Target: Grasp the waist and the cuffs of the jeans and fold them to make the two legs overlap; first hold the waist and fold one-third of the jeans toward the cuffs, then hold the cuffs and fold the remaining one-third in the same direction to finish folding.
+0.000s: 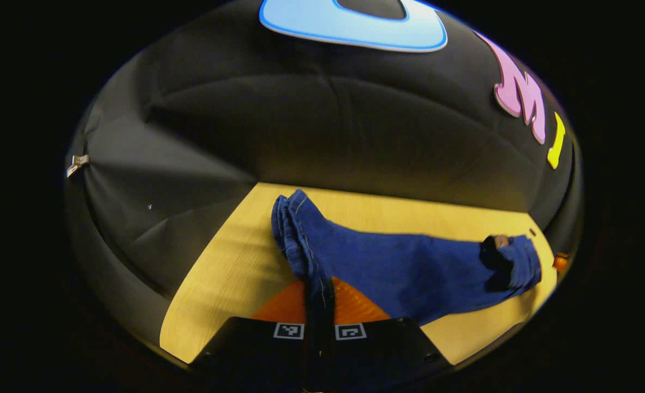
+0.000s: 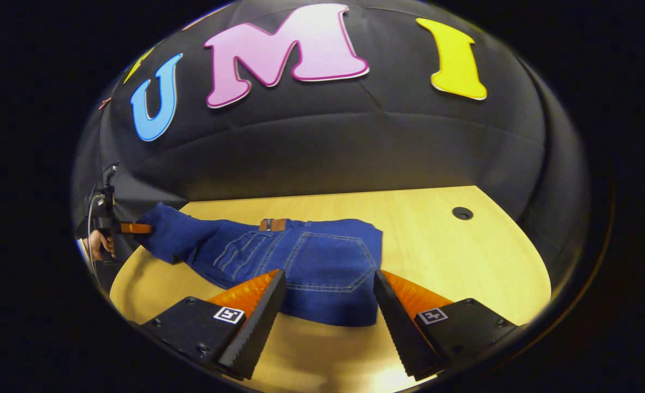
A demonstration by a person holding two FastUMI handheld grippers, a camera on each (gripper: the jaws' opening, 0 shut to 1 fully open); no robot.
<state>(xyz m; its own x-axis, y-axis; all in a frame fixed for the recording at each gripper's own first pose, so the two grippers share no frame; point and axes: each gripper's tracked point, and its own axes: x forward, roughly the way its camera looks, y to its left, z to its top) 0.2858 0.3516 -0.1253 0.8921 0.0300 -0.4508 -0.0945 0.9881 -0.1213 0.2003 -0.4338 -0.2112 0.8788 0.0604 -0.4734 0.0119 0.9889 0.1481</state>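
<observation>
Pale wood, the surface [image 2: 437, 245] carries the jeans [image 2: 300, 262] in front of the booth's black cloth wall. Starting at our left gripper [image 1: 319, 314], we see its fingers pressed close together with a strip of denim running between them, so we judge them clamped on the cuff end of the jeans; the cuffs [image 1: 292, 232] fan up just past the tips, both leg ends stacked, which suggests the legs already overlap. From there the legs stretch across the surface toward the waist.

Our right gripper [image 2: 328, 303] has its fingers spread wide with nothing between them, hovering low just in front of the seat and back pocket [image 2: 330, 259], which lie flat on the surface. We read that as lining up for the waist, whose leather patch [image 2: 273, 224] sits on the far edge. In the right gripper view, the left gripper shows far off, held by a hand [image 2: 100, 244], keeping the cuff end lifted slightly and taut so the fabric stays straight for the first fold.
</observation>
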